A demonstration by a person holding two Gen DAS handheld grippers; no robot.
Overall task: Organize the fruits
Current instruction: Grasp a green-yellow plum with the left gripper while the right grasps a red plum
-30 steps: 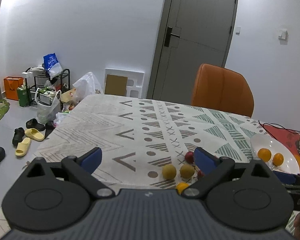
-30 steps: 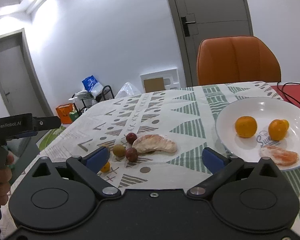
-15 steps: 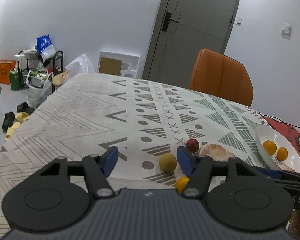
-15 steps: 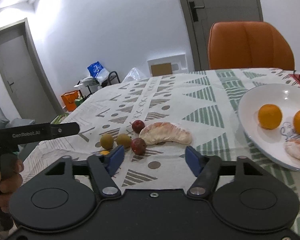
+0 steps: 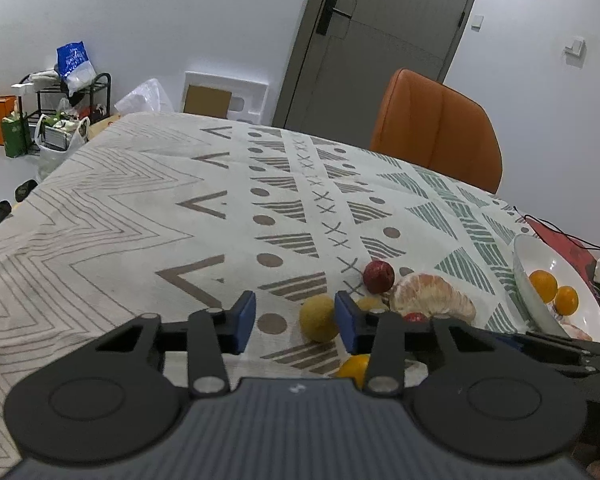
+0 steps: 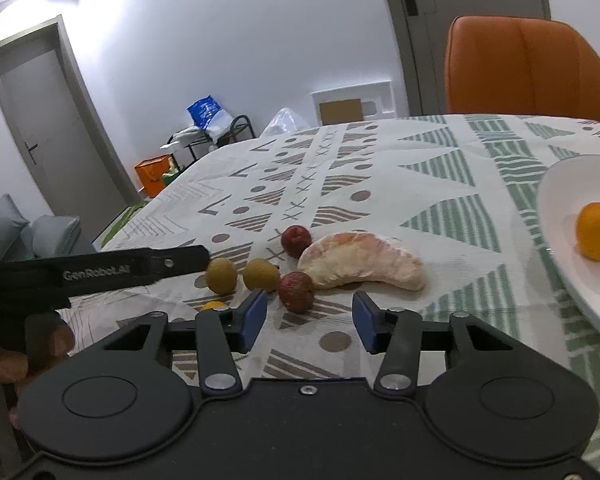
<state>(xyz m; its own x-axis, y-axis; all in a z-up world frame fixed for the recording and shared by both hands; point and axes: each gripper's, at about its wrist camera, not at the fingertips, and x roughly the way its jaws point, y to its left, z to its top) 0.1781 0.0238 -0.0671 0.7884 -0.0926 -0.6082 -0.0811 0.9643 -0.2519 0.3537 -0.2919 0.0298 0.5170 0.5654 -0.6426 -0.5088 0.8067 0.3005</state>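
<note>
On the patterned tablecloth lies a cluster of fruit: two yellow-green round fruits (image 6: 221,276) (image 6: 261,275), two red ones (image 6: 296,239) (image 6: 296,291), a peeled pomelo segment (image 6: 364,266) and a small orange fruit (image 6: 212,305). My left gripper (image 5: 295,322) is closing, and one yellow-green fruit (image 5: 318,318) sits just ahead of its tips, close by the right pad (image 5: 346,322) and untouched. My right gripper (image 6: 309,320) is closing too, with the near red fruit just beyond its tips and nothing pressed. A white plate (image 6: 560,200) at the right holds oranges (image 6: 598,231).
An orange chair (image 5: 436,130) stands at the table's far side before a grey door. A red mat with cables (image 5: 556,236) lies beyond the plate. Bags, a rack and shoes clutter the floor past the table's left edge. A hand (image 6: 4,360) holds the left gripper.
Both grippers have come forward and down toward the fruit cluster. Their jaws have narrowed from wide apart to a small gap. The fruit has not moved.
</note>
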